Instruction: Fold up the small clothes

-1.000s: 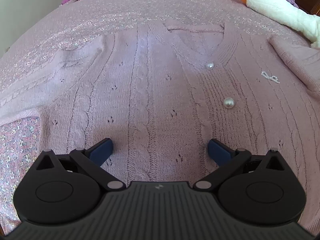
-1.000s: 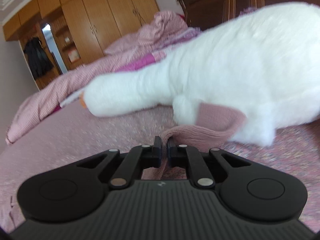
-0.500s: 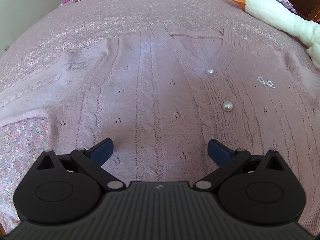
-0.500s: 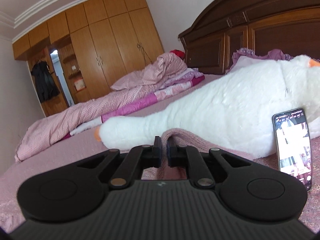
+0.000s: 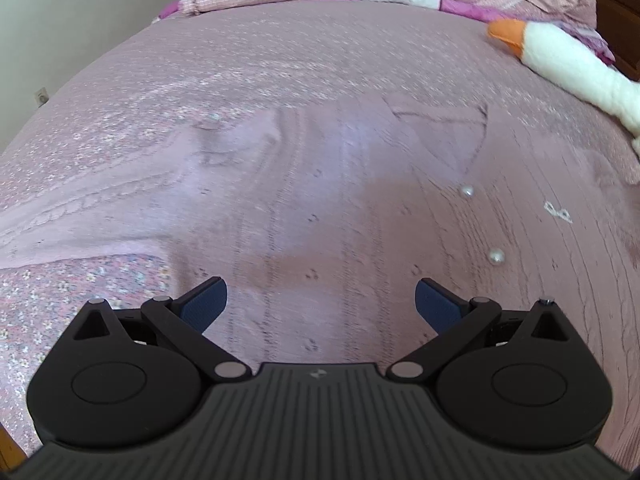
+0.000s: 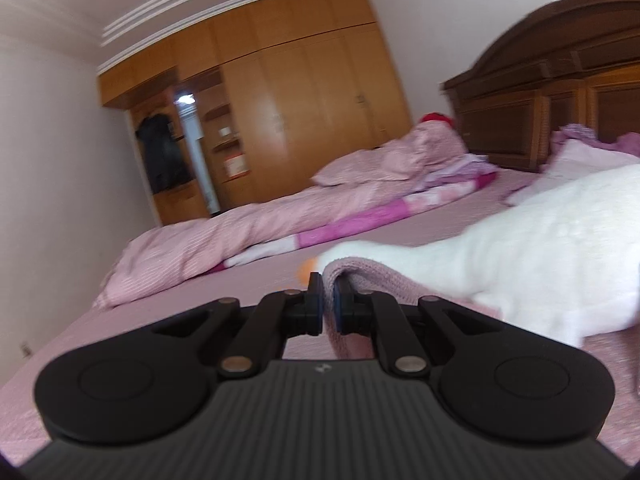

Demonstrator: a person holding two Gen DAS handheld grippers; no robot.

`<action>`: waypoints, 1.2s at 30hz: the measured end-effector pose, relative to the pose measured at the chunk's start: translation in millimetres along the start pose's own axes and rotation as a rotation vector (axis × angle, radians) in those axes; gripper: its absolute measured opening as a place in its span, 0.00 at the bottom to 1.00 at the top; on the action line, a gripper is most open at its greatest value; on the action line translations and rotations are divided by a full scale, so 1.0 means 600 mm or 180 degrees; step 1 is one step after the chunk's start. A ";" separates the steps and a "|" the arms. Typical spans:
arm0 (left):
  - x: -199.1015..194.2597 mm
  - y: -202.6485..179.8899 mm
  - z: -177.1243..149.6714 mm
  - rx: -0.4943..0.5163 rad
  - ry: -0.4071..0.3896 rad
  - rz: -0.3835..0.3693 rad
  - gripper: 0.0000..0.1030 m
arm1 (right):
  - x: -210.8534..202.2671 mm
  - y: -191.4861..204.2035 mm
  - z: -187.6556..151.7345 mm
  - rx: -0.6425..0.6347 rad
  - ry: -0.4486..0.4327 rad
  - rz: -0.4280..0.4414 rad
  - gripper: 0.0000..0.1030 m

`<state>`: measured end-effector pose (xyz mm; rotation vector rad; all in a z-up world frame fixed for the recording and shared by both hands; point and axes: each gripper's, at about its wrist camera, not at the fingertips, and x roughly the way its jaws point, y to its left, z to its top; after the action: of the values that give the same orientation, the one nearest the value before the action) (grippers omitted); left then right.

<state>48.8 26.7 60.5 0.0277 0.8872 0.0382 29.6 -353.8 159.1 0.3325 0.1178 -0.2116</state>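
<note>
A pink cable-knit cardigan (image 5: 352, 208) with pearl buttons (image 5: 497, 256) lies flat, front up, on the pink bedspread (image 5: 280, 64). Its left sleeve (image 5: 92, 208) stretches out to the left. My left gripper (image 5: 321, 300) hovers open over the lower body of the cardigan, nothing between its blue pads. In the right wrist view my right gripper (image 6: 328, 300) is shut on a fold of the cardigan's pink knit (image 6: 368, 276), lifted off the bed in front of a white plush goose (image 6: 540, 240).
The white goose toy with an orange beak (image 5: 508, 36) lies at the bed's right side. A rumpled pink quilt (image 6: 280, 220) is piled at the far end. A wooden wardrobe (image 6: 288, 120) and dark headboard (image 6: 560, 92) stand behind.
The left gripper has drawn back and tilted up, showing more of the bed. The right gripper has lifted and swung left with the knit still pinched; the phone has left its view.
</note>
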 end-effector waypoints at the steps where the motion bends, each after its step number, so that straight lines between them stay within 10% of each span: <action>1: -0.003 0.006 0.001 -0.0011 -0.0011 0.0012 1.00 | 0.005 0.017 -0.004 0.0011 0.0016 0.0059 0.09; 13: -0.039 0.096 0.006 -0.0193 -0.0187 0.0203 1.00 | 0.053 0.230 -0.097 -0.0116 0.0267 0.0789 0.09; 28: -0.026 0.144 -0.017 -0.0289 -0.0131 0.0268 1.00 | 0.072 0.338 -0.344 -0.0495 0.1671 0.1412 0.11; 36: -0.029 0.124 -0.004 -0.0250 -0.0179 0.0104 1.00 | 0.052 0.317 -0.331 -0.0223 0.1881 0.1625 0.59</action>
<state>34.5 100.1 75.5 -0.0299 0.8284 0.1024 86.9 -117.8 27.3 0.3370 0.6133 0.4026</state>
